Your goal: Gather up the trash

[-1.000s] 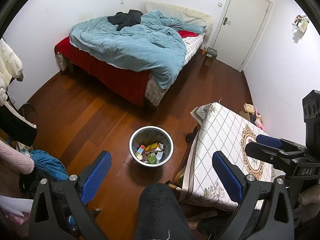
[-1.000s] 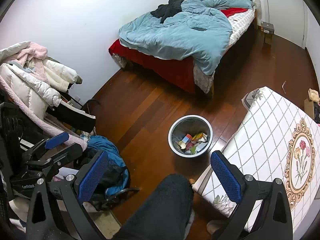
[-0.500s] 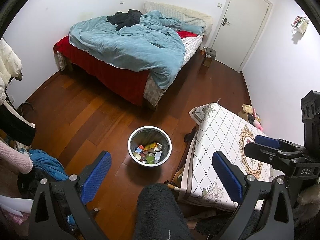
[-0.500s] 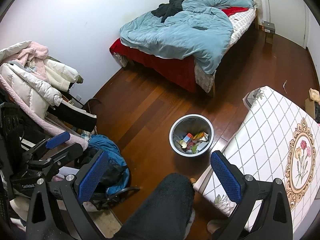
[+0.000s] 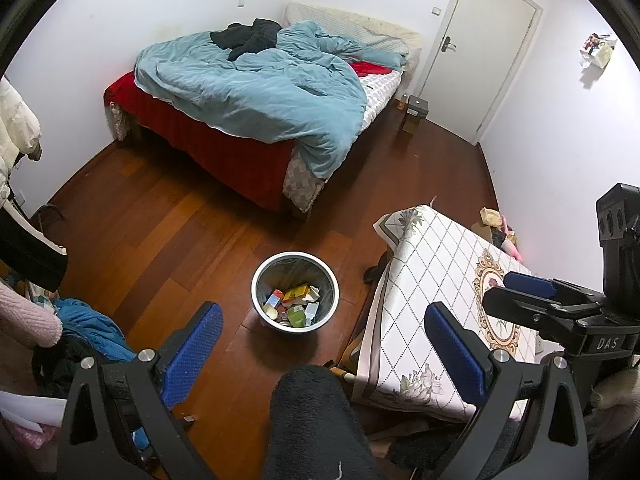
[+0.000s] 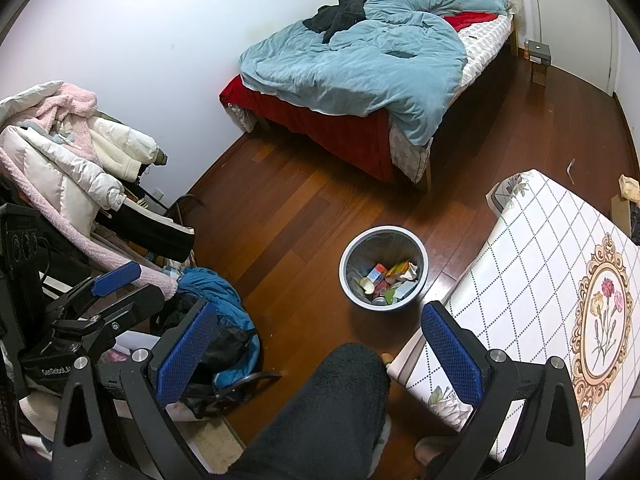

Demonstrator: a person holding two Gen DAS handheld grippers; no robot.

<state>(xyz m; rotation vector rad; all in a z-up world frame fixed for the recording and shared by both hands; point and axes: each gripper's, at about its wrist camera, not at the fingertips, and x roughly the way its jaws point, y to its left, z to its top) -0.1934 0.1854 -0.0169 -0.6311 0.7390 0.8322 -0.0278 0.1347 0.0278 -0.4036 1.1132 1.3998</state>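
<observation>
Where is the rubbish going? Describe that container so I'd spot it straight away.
Start at the big bed with the crumpled light-blue duvet, then look down the dark wooden floor to the table with the white diamond-patterned cloth. Beside it stands a round silver metal bin, the only open container holding colourful cartons.

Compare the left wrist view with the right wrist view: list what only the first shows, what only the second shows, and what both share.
Only the left wrist view shows the whole white door and a small wall shelf. Only the right wrist view shows the full pile of coats at the left, and the flower medallion on the tablecloth unobstructed. Both share the trash bin holding cartons, the bed with its blue duvet, the patterned table, the wooden floor, and open, empty grippers: left gripper, right gripper.
</observation>
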